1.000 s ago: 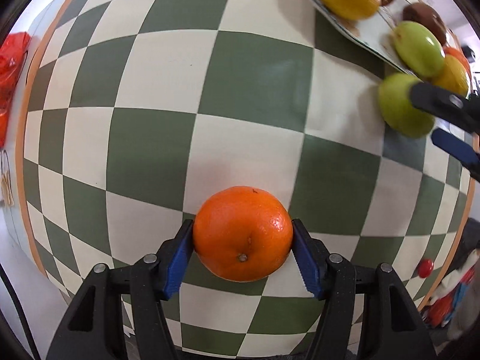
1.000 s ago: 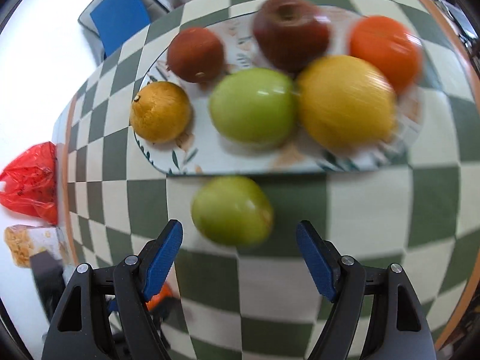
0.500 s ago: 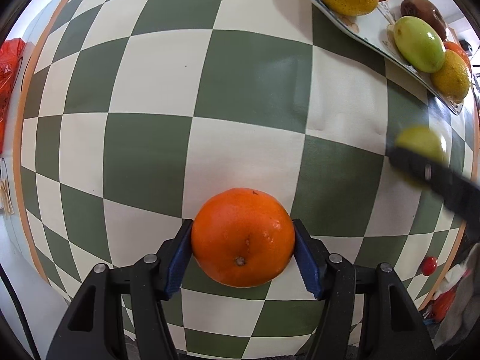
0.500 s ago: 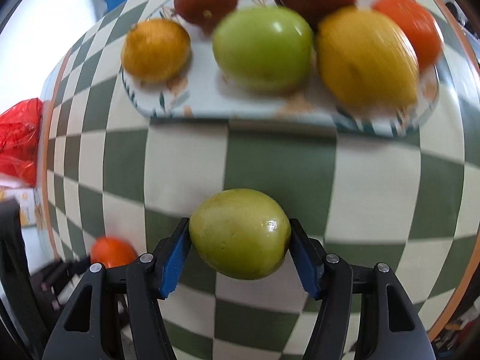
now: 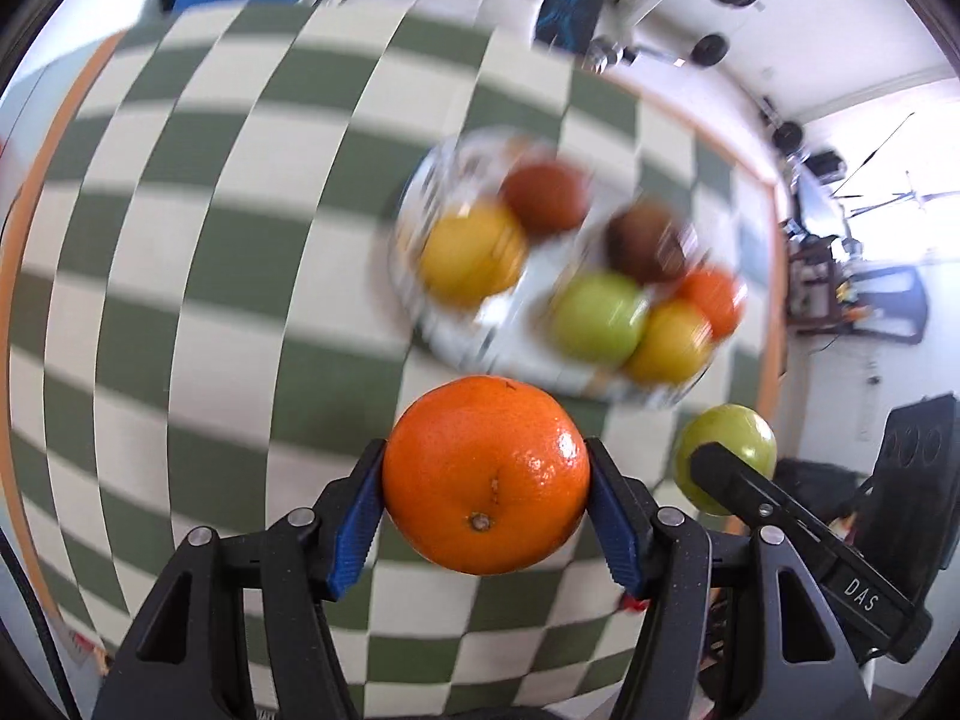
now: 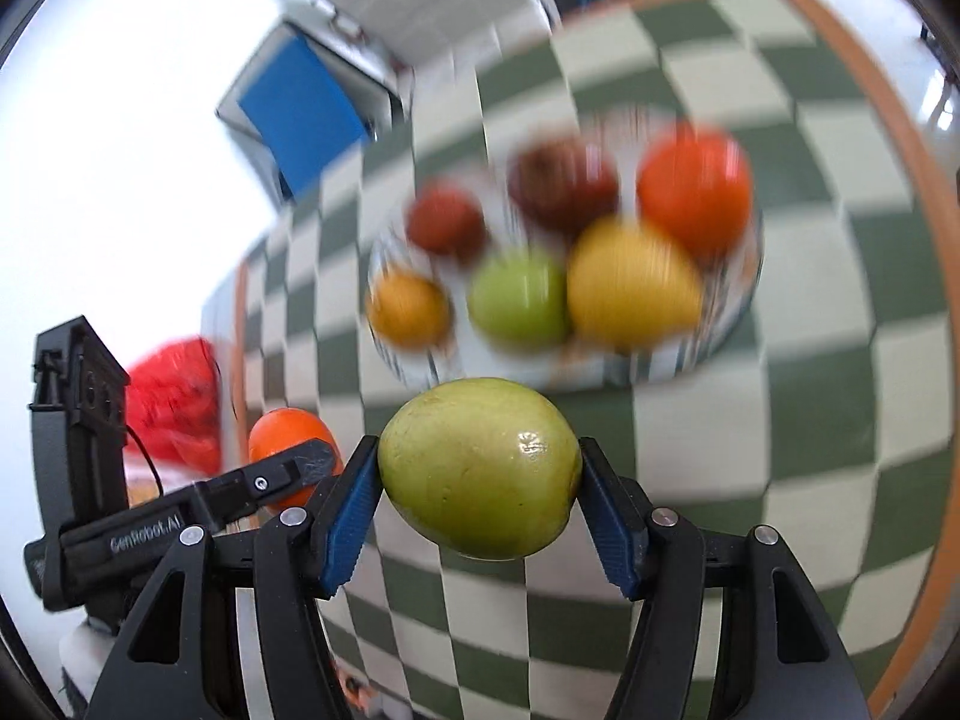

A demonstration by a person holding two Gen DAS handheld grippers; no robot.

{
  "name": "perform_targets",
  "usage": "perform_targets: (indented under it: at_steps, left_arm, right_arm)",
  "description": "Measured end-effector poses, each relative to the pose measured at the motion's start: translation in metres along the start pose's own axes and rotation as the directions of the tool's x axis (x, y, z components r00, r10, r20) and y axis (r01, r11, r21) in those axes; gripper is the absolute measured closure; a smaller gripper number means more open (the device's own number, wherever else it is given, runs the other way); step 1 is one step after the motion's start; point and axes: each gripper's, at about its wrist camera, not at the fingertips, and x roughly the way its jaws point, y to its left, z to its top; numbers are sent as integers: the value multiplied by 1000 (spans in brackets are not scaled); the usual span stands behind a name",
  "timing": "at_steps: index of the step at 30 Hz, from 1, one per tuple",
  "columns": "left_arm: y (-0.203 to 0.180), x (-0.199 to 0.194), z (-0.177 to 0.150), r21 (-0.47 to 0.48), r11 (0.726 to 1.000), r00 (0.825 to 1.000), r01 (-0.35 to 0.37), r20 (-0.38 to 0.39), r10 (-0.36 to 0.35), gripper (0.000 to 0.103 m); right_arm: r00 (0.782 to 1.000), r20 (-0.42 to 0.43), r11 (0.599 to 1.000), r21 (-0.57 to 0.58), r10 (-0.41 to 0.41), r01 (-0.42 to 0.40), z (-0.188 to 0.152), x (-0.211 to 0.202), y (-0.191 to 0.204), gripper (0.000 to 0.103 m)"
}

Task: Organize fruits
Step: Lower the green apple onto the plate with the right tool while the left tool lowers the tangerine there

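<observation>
Plate [image 6: 690, 360]: six fruits loaded, on checkered table [image 5: 180, 300]. Left gripper [image 5: 486, 507]: clamped on orange [image 5: 486, 474], held aloft short of plate. Right gripper [image 6: 480, 501]: clamped on green fruit [image 6: 480, 468], likewise. Remaining: both deliveries.

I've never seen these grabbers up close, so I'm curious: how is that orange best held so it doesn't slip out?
Across its widest middle, one pad on each side, much as the left gripper holds the orange now. The fruit is round, so its sides bulge most there, and pads set higher or lower would likely slide off the curve. Coming in level, with the stem dimple facing the camera, looks sound.
</observation>
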Motion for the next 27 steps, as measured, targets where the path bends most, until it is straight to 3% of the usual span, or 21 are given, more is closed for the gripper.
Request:
perform_targets:
  at_steps: [5, 11, 16, 18, 27]
  left_arm:
    - [4, 5, 71, -5, 999, 998, -41, 54, 42, 42]
    - [16, 50, 124, 6, 988, 987, -157, -18, 157, 42]
    - [20, 83, 135, 35, 978, 973, -206, -94, 209, 42]
    - [18, 83, 131, 47, 975, 972, -215, -86, 218, 42]
    - [18, 90, 112, 73, 975, 970, -212, -106, 219, 41]
  right_arm:
    - [993, 95, 996, -36, -73, 77, 77, -22, 3, 37]
    - [982, 64, 982, -45, -178, 181, 137, 3, -17, 37]
    - [961, -5, 958, -86, -275, 274, 171, 46, -27, 37]
    - [954, -34, 951, -95, -299, 295, 176, 60, -34, 37]
    - [944, -107, 945, -136, -312, 297, 167, 83, -40, 36]
